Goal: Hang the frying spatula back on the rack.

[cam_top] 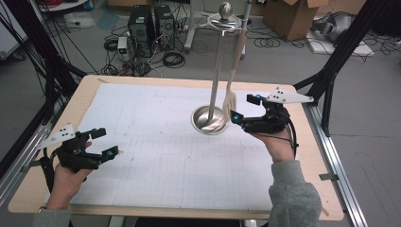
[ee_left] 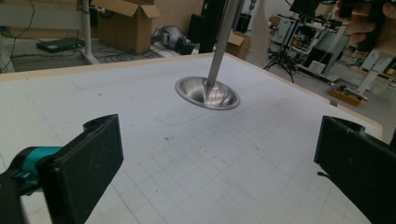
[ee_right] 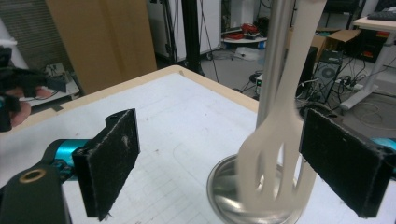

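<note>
I see the pale slotted spatula hanging upright from the metal stand, long axis vertical, slotted head pointing down just above the stand's round base near the desk's far right. My right tongs are spread wide, the spatula head between them, ungripped. My left tongs sit released at the near left, well apart.

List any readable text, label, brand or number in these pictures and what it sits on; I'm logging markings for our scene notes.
No text can be read in any view.
The white grid sheet on the table carries only ruled lines and faint marks, no legible writing.
The cardboard boxes and the computer towers on the floor show no readable print; any labels are too small or blurred.
</note>
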Action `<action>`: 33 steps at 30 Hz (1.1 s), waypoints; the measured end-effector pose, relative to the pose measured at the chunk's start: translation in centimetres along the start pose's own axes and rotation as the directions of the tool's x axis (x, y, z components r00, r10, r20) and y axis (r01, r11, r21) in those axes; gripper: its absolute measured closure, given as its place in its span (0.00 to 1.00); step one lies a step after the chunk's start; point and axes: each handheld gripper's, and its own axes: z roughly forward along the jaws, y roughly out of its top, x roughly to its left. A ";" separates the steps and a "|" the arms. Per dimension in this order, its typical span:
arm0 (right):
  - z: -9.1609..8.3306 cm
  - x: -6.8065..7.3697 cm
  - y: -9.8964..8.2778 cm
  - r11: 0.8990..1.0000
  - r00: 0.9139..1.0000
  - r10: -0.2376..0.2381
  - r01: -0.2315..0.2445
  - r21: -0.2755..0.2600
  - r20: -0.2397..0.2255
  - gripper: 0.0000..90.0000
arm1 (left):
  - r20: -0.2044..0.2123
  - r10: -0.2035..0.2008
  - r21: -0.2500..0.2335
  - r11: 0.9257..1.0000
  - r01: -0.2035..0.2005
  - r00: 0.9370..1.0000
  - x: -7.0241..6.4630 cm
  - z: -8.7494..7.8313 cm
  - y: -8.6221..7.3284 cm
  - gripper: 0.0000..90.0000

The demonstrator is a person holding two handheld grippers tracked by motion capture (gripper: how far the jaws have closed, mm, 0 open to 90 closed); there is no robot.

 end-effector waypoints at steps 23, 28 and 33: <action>-5.0 -0.4 -6.8 0.998 0.998 0.054 -0.054 -0.041 0.019 0.13 | 0.013 0.015 -0.014 1.000 -0.015 1.000 -0.7 0.4 0.1 0.02; -6.1 -0.7 -7.9 0.999 0.998 0.049 -0.048 -0.023 0.045 0.13 | 0.019 0.036 -0.025 0.999 -0.036 0.999 -0.8 0.4 -0.2 0.02; -6.8 -1.1 -9.3 0.999 0.998 0.036 -0.036 0.007 0.054 0.13 | 0.025 0.025 -0.030 0.999 -0.024 0.999 -0.8 0.4 -0.4 0.02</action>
